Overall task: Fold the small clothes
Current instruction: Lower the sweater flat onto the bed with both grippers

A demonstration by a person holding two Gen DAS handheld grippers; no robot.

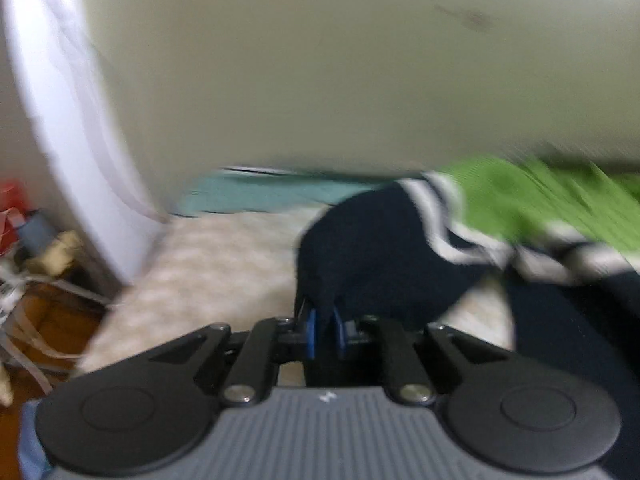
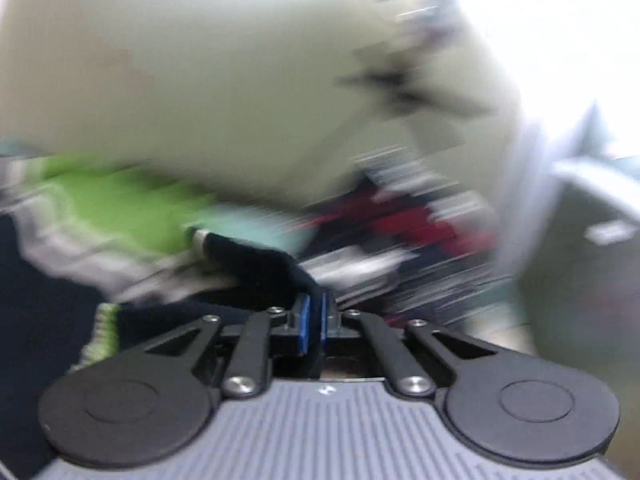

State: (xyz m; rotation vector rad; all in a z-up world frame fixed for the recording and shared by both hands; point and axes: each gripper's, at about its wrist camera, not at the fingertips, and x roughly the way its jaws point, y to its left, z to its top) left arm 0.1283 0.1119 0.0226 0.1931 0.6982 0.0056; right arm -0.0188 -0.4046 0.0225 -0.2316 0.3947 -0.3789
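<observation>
A small garment [image 1: 384,256] in navy, with white stripes and a bright green part, hangs stretched between my two grippers. My left gripper [image 1: 324,332] is shut on a navy edge of it, above a cream patterned bed surface [image 1: 208,264]. My right gripper [image 2: 314,320] is shut on another navy edge of the same garment [image 2: 256,264], whose green and white part trails to the left. Both views are blurred by motion.
A pale wall [image 1: 320,60] fills the background. A white door or panel [image 1: 72,128] stands at left with clutter on a wooden floor [image 1: 44,312] below it. A teal cloth [image 1: 256,196] lies at the bed's far edge. Red and dark clutter [image 2: 408,228] sits behind the right gripper.
</observation>
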